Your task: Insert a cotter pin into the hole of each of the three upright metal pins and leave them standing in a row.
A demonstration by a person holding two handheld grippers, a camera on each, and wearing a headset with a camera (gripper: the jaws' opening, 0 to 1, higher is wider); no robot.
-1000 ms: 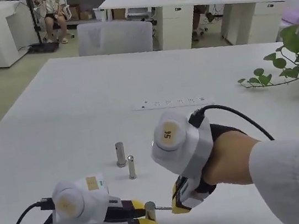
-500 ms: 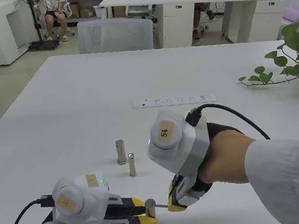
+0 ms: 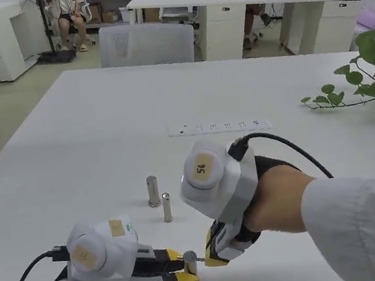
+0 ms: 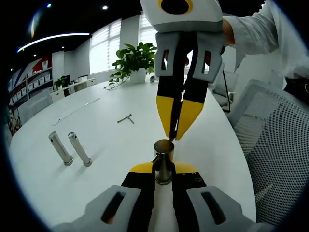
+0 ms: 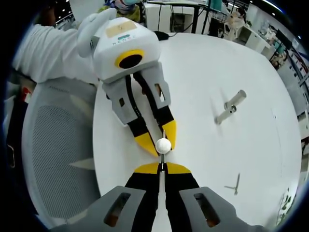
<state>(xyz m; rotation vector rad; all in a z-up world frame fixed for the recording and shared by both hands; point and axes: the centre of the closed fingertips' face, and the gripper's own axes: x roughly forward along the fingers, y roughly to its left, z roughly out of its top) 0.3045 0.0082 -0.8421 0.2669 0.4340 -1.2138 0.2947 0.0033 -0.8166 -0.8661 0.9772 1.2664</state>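
The left gripper [image 4: 163, 170] is clamped low on a metal pin [image 4: 164, 153], which is held upright near the near edge of the table [image 3: 91, 147]; whether its base rests on the surface cannot be told. The right gripper [image 5: 162, 168] is closed on a thin cotter pin [image 5: 162, 158], whose tip is set right against the head of the metal pin. Whether it has entered the hole cannot be told.

The main risk is judged to be misalignment. If the cotter pin is pushed while off the hole's axis, its thin legs may be bent, or it may be twisted in the jaws. A sideways push could also cause the metal pin to be turned or tilted in the left gripper's hold, so that the hole is lost. Since the work is held close to the table's edge, a dropped part could be lost to the floor.

The two other metal pins [image 3: 153, 191] are seen standing close together farther in, well apart from the grippers, and no cotter pins can be made out in them. A spare cotter pin [image 4: 127, 118] is seen lying flat beyond them. A power strip [image 3: 217, 128] and a plant [image 3: 367, 73] are placed well away, and nothing is found between the cotter pin's tip and the metal pin
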